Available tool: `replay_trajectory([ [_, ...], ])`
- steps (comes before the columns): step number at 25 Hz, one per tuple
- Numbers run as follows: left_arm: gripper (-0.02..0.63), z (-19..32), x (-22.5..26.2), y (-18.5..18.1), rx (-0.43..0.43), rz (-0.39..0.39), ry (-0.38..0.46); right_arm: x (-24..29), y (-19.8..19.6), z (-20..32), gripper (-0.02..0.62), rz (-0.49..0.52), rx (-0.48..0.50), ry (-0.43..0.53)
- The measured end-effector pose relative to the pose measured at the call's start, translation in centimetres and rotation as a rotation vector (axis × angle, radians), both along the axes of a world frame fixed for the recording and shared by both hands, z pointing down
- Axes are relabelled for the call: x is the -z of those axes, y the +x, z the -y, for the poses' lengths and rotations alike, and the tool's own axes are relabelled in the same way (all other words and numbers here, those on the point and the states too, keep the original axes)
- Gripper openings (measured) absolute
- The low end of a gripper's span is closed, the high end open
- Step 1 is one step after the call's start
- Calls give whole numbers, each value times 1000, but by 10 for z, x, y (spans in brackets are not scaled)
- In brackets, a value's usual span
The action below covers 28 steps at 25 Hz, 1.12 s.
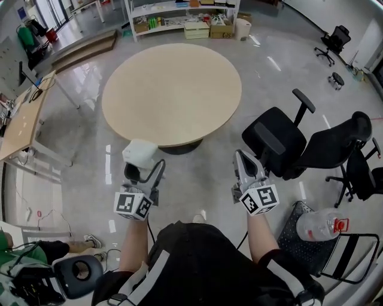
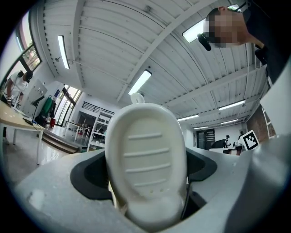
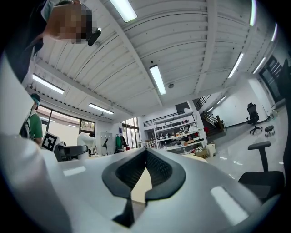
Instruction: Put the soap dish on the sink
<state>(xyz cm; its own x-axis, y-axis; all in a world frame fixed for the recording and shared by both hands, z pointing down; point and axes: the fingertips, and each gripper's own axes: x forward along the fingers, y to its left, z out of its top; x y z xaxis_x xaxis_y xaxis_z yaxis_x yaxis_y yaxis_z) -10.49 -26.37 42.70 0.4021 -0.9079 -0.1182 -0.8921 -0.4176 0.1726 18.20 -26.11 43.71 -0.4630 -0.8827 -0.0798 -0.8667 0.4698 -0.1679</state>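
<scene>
Clamping the soap dish (image 2: 146, 159) between its two jaws, the left hand-held gripper (image 1: 143, 172) holds it in the air, low in front of the person's body. The dish is pale and oval, with shallow ridges across its face. It stands on end in the grip, its lower end sunk between the jaws and its upper end sticking out past them. The right hand-held gripper (image 1: 244, 160) is clenched on nothing: in the right gripper view its jaw tips meet, and only a narrow slit shows below them. Both tools point forward, side by side and well apart, each with its marker cube at the end nearest the person's forearm.

Out from the jaws, the dish hangs over the glossy grey floor (image 1: 197, 179), just short of the near edge of a round beige counter (image 1: 173, 89). Two black office chairs (image 1: 281, 143) stand to the right of the right hand-held gripper, off the counter's near right edge. Lower right, a clear plastic bottle (image 1: 320, 226) with a red cap lies on its side on a black perforated seat. Beyond the counter's far edge, white shelving (image 1: 179, 15) loaded with boxes runs along the room. A wooden desk (image 1: 21, 119) stands at the left. In the left gripper view a ribbed ceiling with strip lights fills the space behind the dish.
</scene>
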Motion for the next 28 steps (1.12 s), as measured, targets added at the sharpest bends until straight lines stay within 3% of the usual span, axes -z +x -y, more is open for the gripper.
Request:
replay_trajectory([
  [7, 474, 31, -7, 14, 1, 24, -20, -14, 11, 29, 6, 17, 5, -20],
  [23, 474, 156, -20, -12, -28, 30, -33, -14, -11, 145, 6, -22, -30, -22],
  [28, 474, 193, -36, -18, -34, 53, -82, -16, -21, 181, 6, -36, -29, -31],
])
